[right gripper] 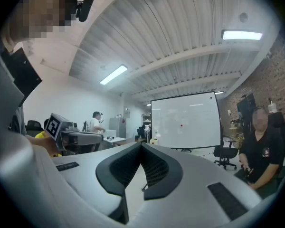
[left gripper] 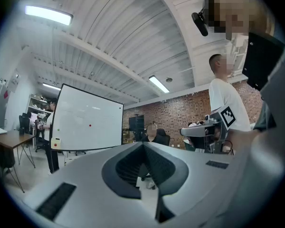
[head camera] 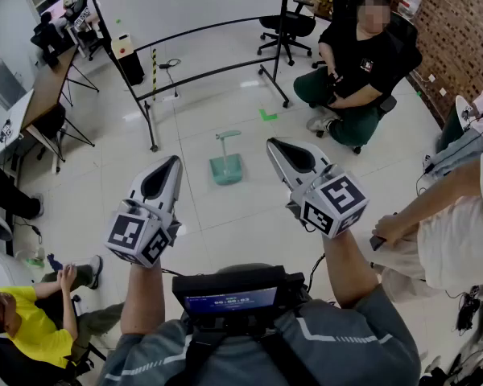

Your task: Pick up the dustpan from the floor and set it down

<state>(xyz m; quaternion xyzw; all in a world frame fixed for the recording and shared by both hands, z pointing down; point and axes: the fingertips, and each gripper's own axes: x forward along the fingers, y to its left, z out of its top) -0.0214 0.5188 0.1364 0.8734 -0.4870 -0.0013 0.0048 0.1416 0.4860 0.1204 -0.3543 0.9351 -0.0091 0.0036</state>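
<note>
Head view: both tools are held out level over the pale floor (head camera: 225, 215), side by side and well apart.
Left tool (head camera: 175, 161): jaws together with nothing between them; the left gripper view shows the tips met at a point.
Right tool (head camera: 272, 143): jaws together and empty; the right gripper view shows the same closed tip.
Dustpan (head camera: 226, 166): teal, on the floor ahead. In the head view it lies between the two tools and touches neither. Its handle stands up from the pan.
Whiteboard (head camera: 185, 2): on a black stand, beyond the dustpan.
Seated person (head camera: 354, 63): dark clothes, on an office chair at upper right, well apart from the dustpan.
Person in yellow (head camera: 32, 320): sitting at lower left.
Table (head camera: 48, 87): brown top, at the left edge of the room.
</note>
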